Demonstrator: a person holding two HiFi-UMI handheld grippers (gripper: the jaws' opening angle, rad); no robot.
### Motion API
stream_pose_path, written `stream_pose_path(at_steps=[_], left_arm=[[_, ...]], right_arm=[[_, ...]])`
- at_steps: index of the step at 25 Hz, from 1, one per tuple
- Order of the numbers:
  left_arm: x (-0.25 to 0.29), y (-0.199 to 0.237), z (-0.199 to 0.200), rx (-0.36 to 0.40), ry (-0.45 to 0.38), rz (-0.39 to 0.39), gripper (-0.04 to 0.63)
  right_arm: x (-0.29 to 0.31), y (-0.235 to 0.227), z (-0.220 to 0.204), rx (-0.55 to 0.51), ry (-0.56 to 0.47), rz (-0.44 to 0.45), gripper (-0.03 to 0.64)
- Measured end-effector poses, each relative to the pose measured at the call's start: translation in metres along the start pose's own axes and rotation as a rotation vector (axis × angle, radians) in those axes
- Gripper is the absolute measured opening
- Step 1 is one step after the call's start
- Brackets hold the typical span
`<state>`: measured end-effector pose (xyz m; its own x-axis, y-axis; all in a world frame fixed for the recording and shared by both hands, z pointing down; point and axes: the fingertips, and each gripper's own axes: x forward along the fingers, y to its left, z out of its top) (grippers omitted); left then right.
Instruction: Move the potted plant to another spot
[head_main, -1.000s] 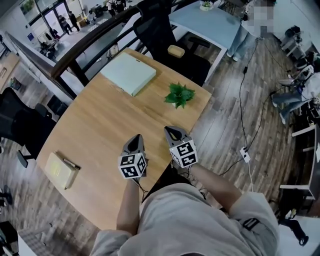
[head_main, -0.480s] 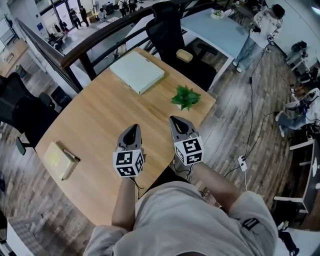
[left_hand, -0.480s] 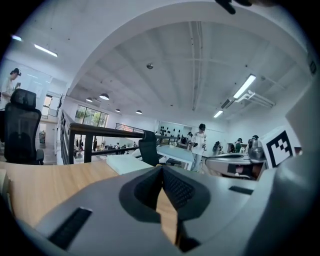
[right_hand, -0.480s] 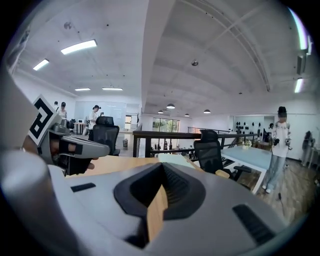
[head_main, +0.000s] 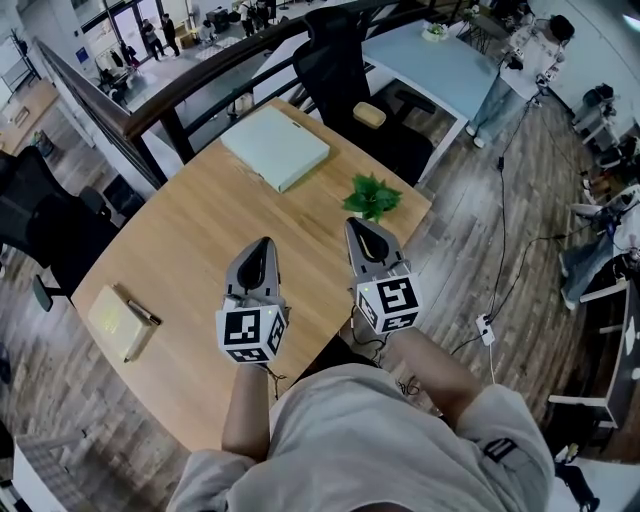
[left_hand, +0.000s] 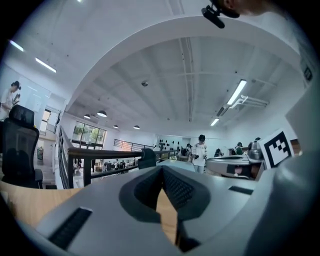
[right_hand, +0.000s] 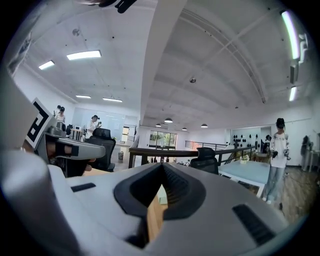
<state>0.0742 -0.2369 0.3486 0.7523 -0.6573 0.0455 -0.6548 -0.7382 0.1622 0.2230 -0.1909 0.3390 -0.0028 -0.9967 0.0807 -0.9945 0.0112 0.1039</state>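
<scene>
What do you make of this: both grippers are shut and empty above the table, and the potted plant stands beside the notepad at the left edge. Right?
No. In the head view the potted plant stands near the table's far right corner, just ahead of the right gripper, far from the notepad. The left gripper and right one are shut and empty.

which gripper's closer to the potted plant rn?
Right. In the head view the right gripper points at the potted plant, its tip just short of the leaves. The left gripper is further off, to the plant's left.
</scene>
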Motion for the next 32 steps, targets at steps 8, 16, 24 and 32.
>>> stream_pose_path(at_steps=[8,16,24,32], left_arm=[[0.001,-0.005,0.007,0.051,-0.007,0.002,0.012],[0.006,-0.013,0.001,0.054,0.004,-0.011,0.012],[0.009,-0.019,-0.001,0.055,0.011,-0.023,0.012],[0.012,-0.024,-0.005,0.05,0.022,-0.029,0.012]], right_arm=[[-0.003,-0.012,0.019,-0.023,-0.039,-0.03,0.003],[-0.007,-0.016,0.014,-0.018,-0.03,-0.035,0.003],[-0.01,-0.02,0.014,-0.017,-0.028,-0.04,0.003],[-0.011,-0.021,0.014,-0.023,-0.028,-0.027,0.003]])
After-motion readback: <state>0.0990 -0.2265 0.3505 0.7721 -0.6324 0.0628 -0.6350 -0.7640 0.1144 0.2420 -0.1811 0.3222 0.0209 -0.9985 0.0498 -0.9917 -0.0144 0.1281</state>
